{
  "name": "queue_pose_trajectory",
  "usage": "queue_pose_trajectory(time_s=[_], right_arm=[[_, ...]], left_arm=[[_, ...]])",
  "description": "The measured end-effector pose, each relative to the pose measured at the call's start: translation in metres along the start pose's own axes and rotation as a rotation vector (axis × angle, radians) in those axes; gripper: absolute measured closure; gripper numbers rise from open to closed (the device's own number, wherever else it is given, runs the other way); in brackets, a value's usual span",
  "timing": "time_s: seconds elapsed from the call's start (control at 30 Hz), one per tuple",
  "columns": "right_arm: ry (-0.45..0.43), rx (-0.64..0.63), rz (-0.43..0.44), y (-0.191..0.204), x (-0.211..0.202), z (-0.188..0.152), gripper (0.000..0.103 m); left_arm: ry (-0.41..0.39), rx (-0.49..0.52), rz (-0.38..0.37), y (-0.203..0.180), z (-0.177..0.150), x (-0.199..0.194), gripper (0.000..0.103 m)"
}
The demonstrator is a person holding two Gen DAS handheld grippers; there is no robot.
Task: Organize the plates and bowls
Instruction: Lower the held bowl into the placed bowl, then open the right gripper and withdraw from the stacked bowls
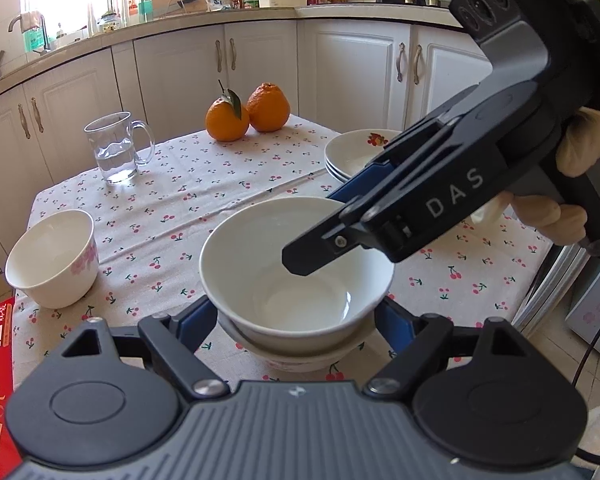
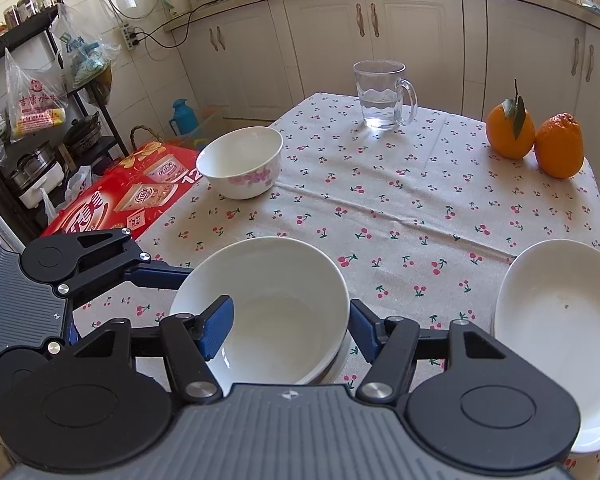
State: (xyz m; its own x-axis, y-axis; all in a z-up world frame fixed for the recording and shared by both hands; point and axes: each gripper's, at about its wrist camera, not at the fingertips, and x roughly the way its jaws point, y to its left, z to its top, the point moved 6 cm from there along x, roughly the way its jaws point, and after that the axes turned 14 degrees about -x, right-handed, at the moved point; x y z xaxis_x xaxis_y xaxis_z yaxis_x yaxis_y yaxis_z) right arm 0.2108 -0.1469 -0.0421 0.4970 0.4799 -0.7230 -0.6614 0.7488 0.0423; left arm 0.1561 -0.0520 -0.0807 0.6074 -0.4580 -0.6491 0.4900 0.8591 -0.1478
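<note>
A white bowl (image 1: pixel 296 276) sits nested in another bowl (image 1: pixel 300 360) on the cherry-print tablecloth; it also shows in the right wrist view (image 2: pixel 272 312). My left gripper (image 1: pixel 296 320) is open, its blue pads on either side of the stack. My right gripper (image 2: pixel 288 328) is open, one finger inside the top bowl's rim and one outside; it shows from the side in the left wrist view (image 1: pixel 324 236). A flower-print bowl (image 1: pixel 54 258) stands at the left, also in the right wrist view (image 2: pixel 240 162). Stacked plates (image 1: pixel 356 152) lie at the right, also in the right wrist view (image 2: pixel 556 332).
A glass mug of water (image 1: pixel 114 148) and two oranges (image 1: pixel 248 114) stand at the far side of the table. A red box (image 2: pixel 116 196) lies by the table's left edge. Kitchen cabinets (image 1: pixel 260 60) run behind.
</note>
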Motion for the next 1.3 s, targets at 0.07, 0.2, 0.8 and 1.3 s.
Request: queue_pose_trajectory(time_s=[0.07, 0.2, 0.8, 1.3], right_arm=[[0.001, 0.000, -0.001, 0.000, 0.001, 0.000, 0.035], [0.005, -0.003, -0.005, 0.001, 0.002, -0.002, 0.035], [-0.037, -0.050, -0.073, 0.010, -0.014, -0.001, 0.003], [-0.033, -0.180, -0.112, 0.050, -0.009, 0.033, 0.000]], left_arm=[[0.000, -0.004, -0.005, 0.001, 0.000, 0.000, 0.017], [0.000, -0.016, -0.014, 0.002, -0.001, 0.001, 0.016], [-0.034, 0.001, 0.001, 0.005, -0.007, -0.029, 0.010], [-0.124, -0.095, 0.103, 0.065, -0.009, -0.066, 0.004]])
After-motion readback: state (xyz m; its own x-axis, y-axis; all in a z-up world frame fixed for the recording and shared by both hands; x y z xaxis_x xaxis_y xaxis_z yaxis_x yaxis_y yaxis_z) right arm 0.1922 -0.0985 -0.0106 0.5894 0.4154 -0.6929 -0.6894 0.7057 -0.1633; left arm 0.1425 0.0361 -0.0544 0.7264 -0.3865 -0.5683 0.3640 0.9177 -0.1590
